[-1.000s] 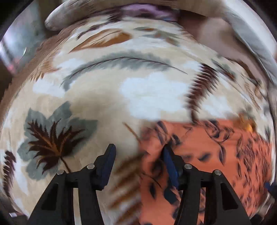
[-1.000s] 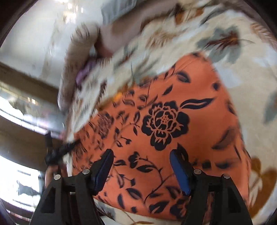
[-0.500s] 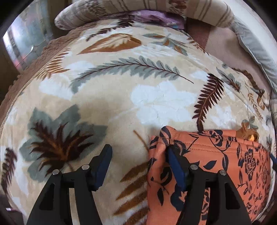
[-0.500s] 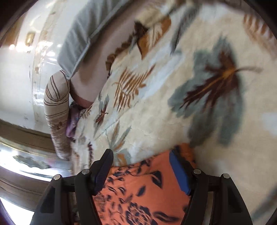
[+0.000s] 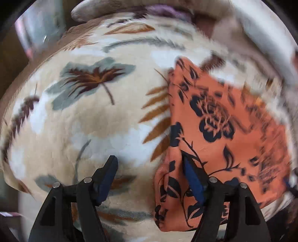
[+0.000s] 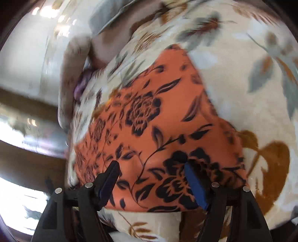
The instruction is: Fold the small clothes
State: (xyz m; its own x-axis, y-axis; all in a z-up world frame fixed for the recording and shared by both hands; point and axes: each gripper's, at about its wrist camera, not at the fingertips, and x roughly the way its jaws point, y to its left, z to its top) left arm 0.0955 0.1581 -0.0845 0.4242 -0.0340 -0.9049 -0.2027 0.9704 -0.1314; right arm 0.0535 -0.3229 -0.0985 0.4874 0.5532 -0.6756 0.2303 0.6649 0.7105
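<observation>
An orange garment [image 5: 219, 134] with a black flower print lies folded on a cream bedspread [image 5: 78, 130] with leaf patterns. It also shows in the right wrist view [image 6: 158, 126]. My left gripper [image 5: 150, 165] is open and empty, at the garment's left edge, its right finger over the cloth. My right gripper [image 6: 151, 167] is open and empty, hovering over the garment's near edge. Both views are motion-blurred.
Striped pillows [image 5: 130, 7] and a purple cloth [image 5: 163, 13] lie at the head of the bed. A grey pillow [image 5: 264, 41] lies at the right. The bed's edge and a bright window [image 6: 18, 195] show at the left of the right wrist view.
Both grippers have pulled back toward the near side of the bed. More of the orange garment is in view. Both stay open and empty.
</observation>
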